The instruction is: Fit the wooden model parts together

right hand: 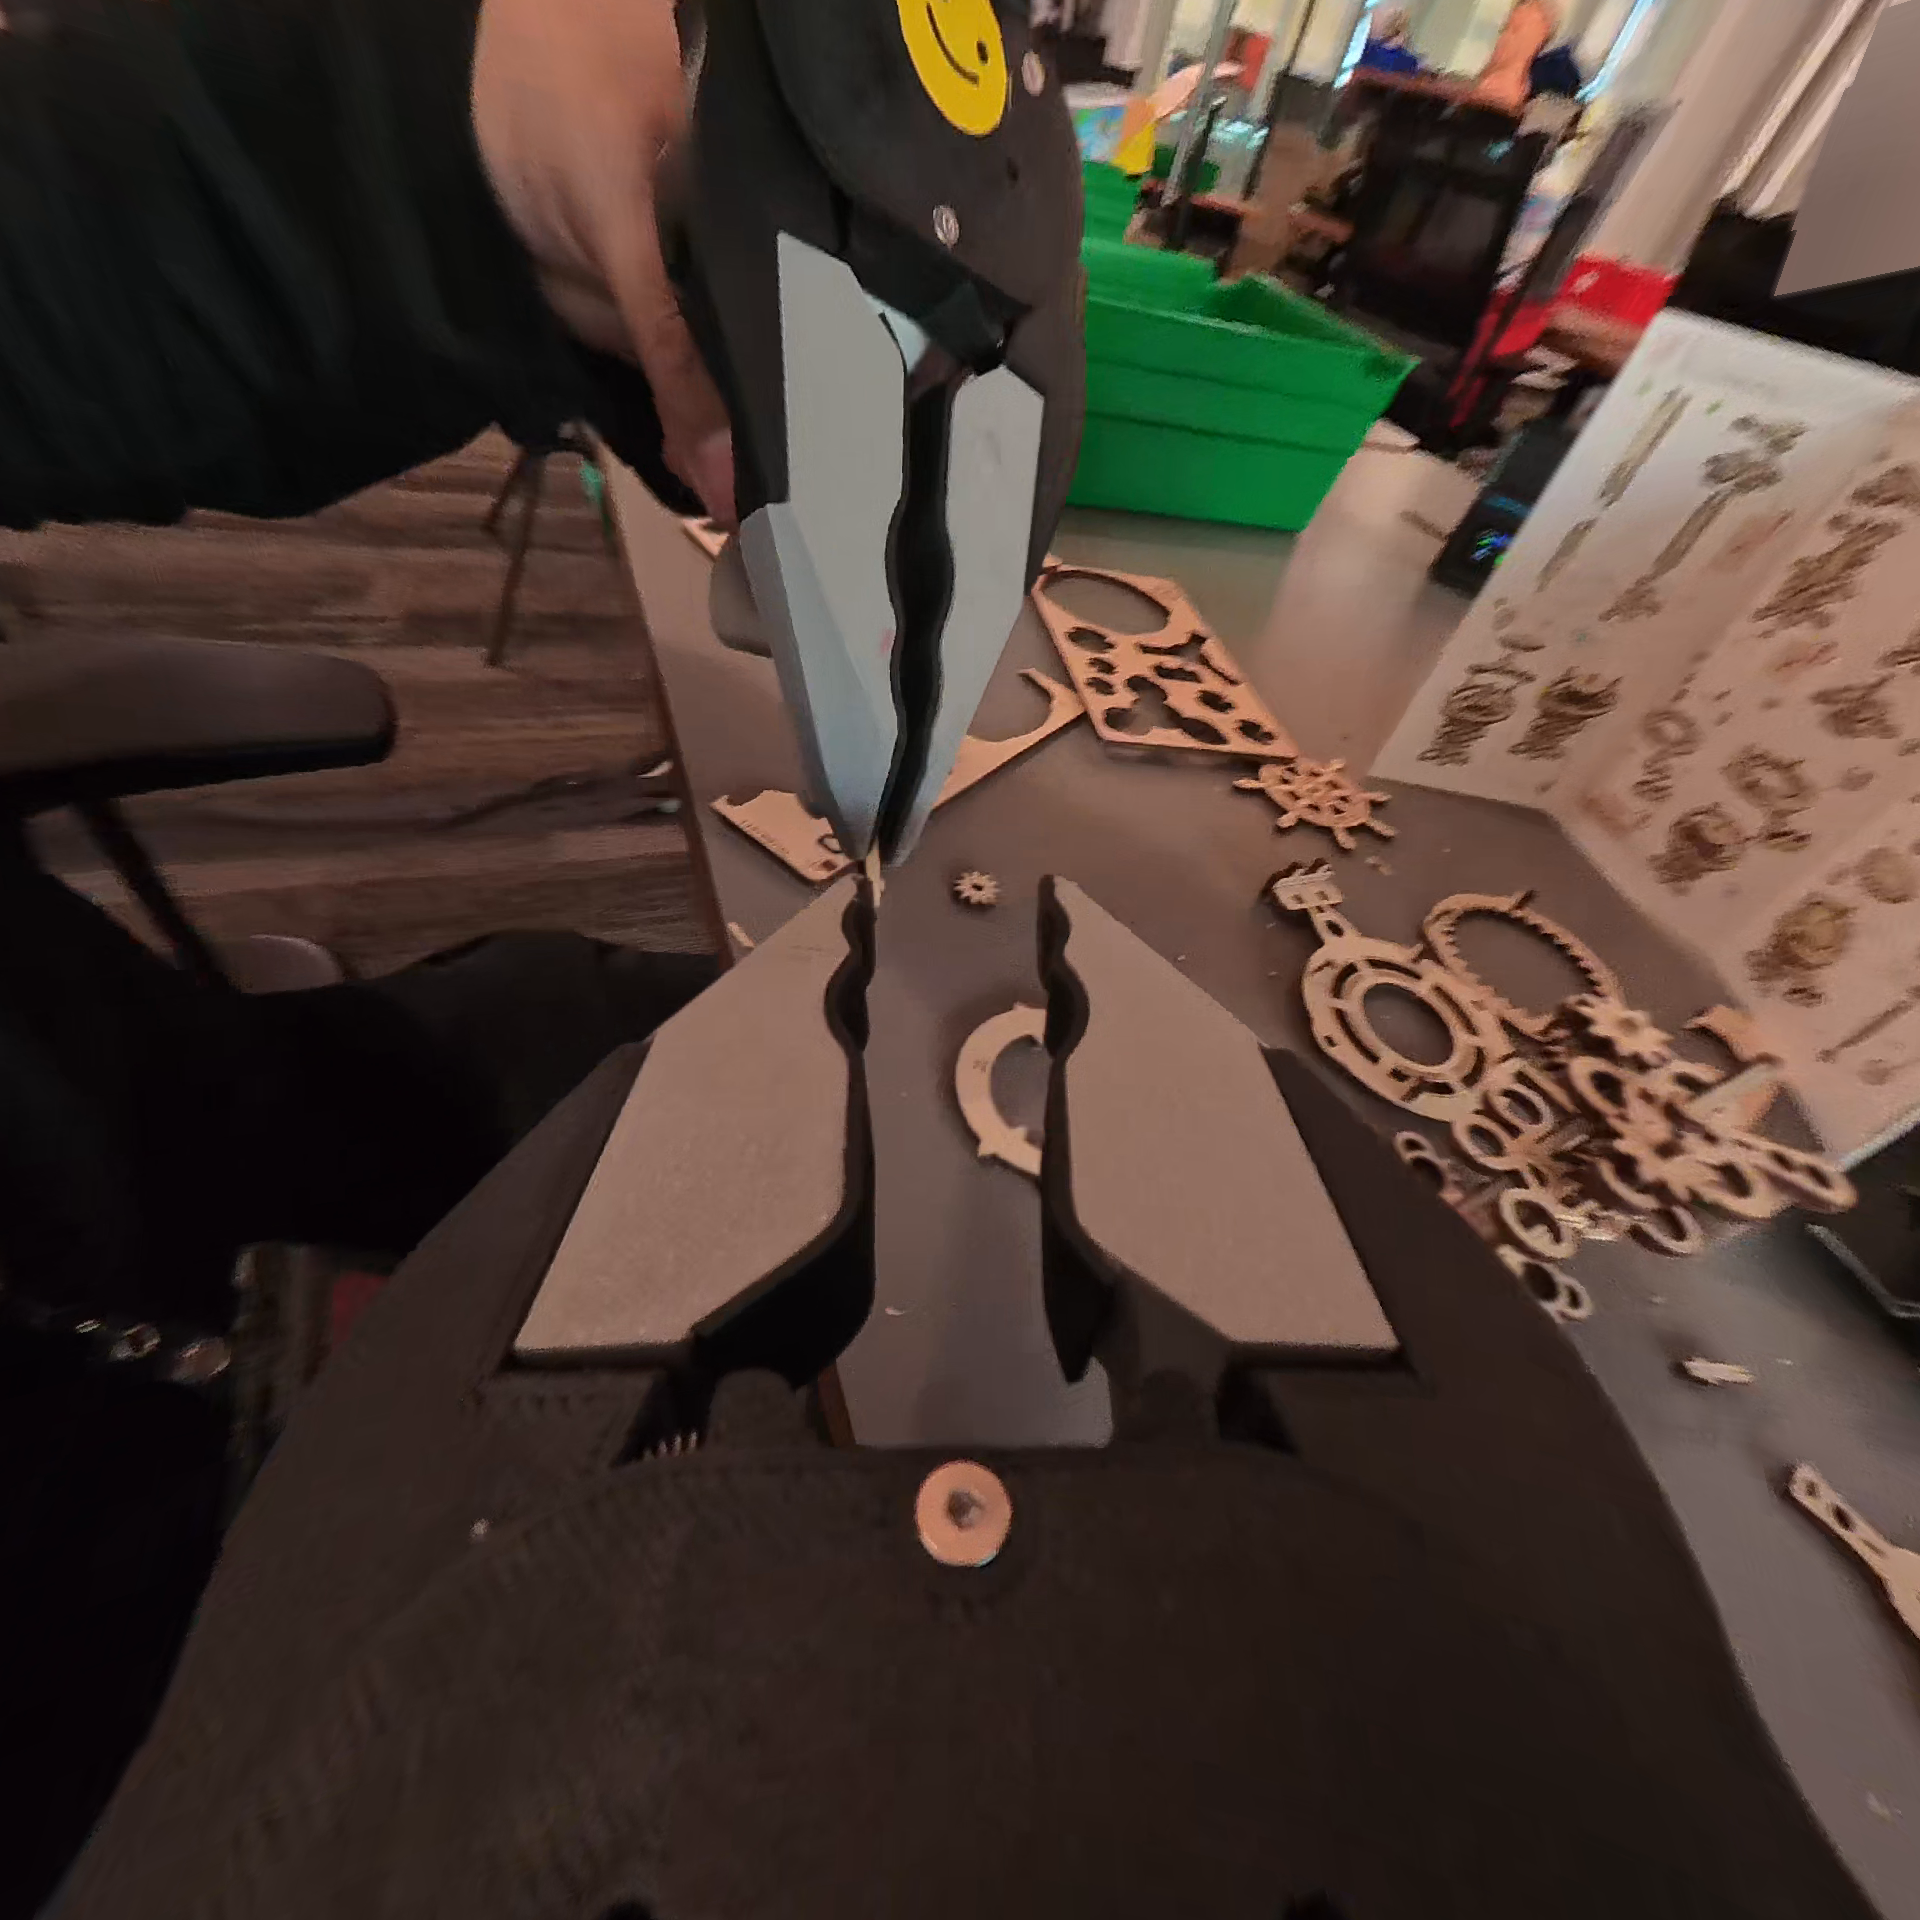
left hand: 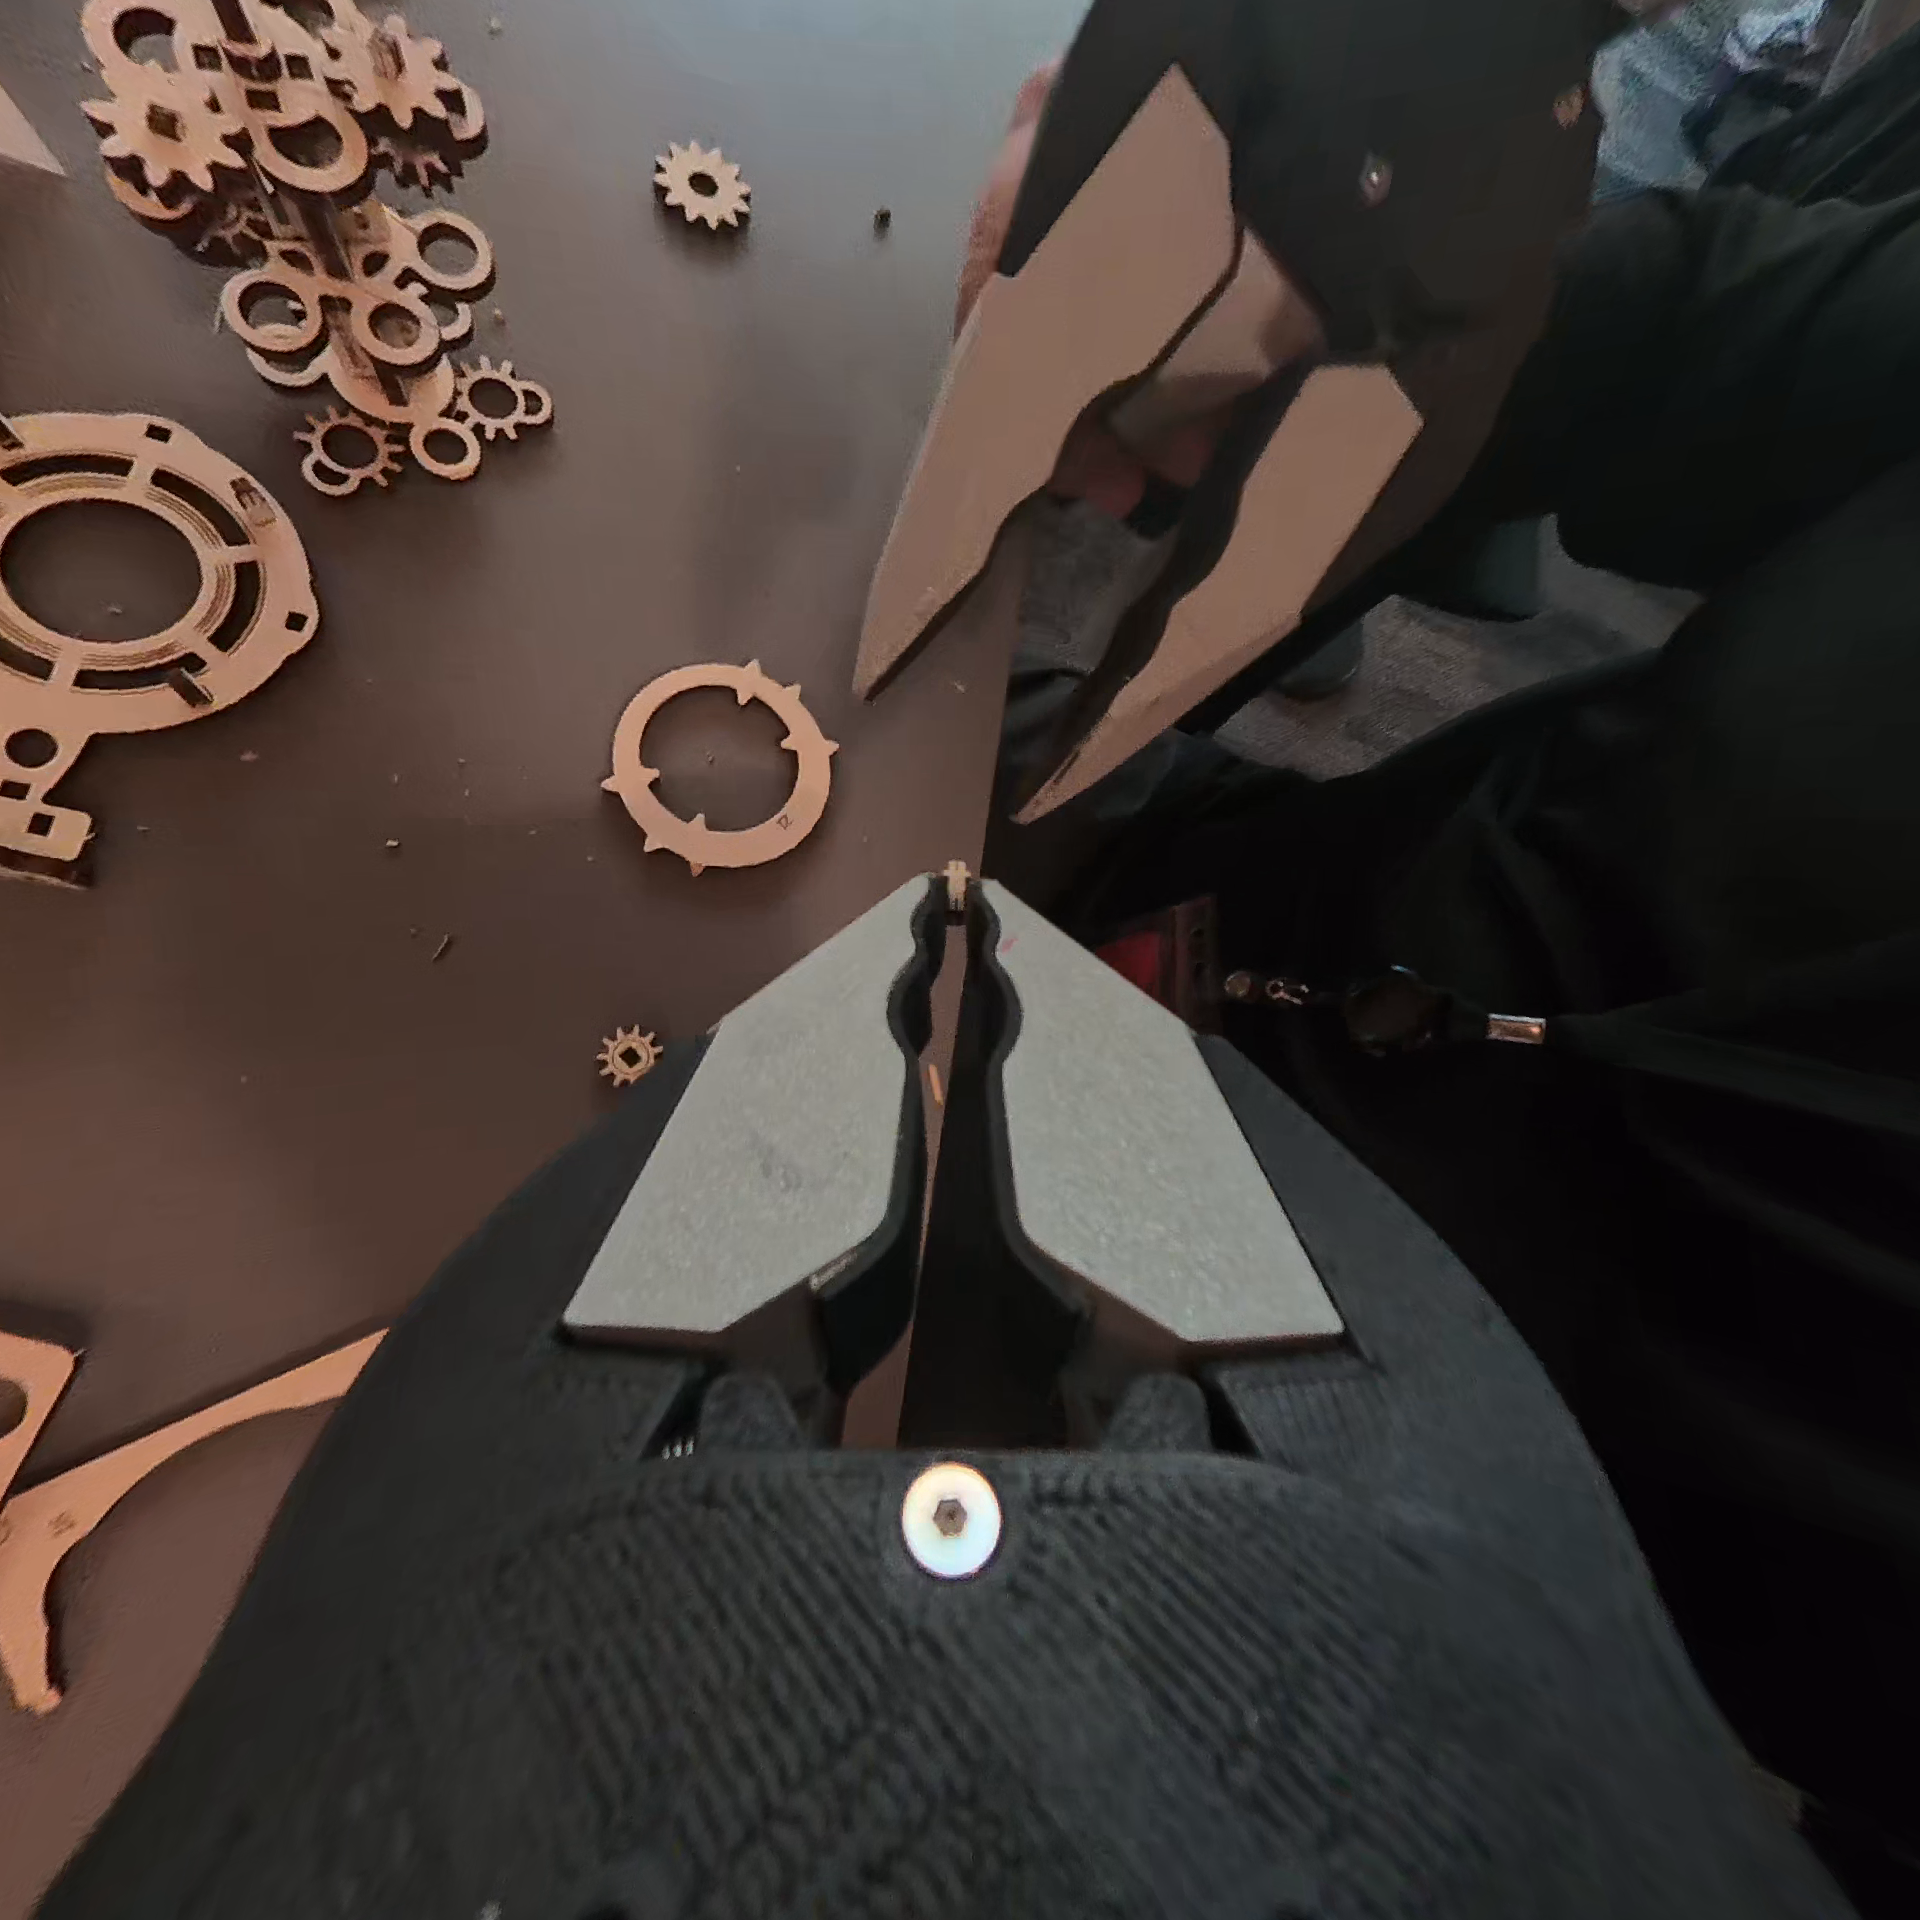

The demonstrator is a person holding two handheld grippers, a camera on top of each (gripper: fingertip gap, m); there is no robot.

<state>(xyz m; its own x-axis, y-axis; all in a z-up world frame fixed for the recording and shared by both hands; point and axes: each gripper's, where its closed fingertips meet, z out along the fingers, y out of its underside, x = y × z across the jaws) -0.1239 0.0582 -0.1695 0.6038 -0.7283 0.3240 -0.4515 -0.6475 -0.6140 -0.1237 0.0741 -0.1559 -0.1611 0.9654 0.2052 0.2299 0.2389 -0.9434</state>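
One tiny notched wooden peg [left hand: 954,879] between grey tongs [left hand: 954,902]

Two close wrist views over a dark table [left hand: 499,644], facing each other, sharing a spiked wooden ring [left hand: 720,767] [right hand: 1000,1081]

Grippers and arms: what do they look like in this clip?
Both grippers, left gripper and right gripper, have black ribbed printed bodies, flat grey pointed fingers with wavy black inner edges, and a silver screw. The left's housing carries a round yellow sticker. The person wears black sleeves.
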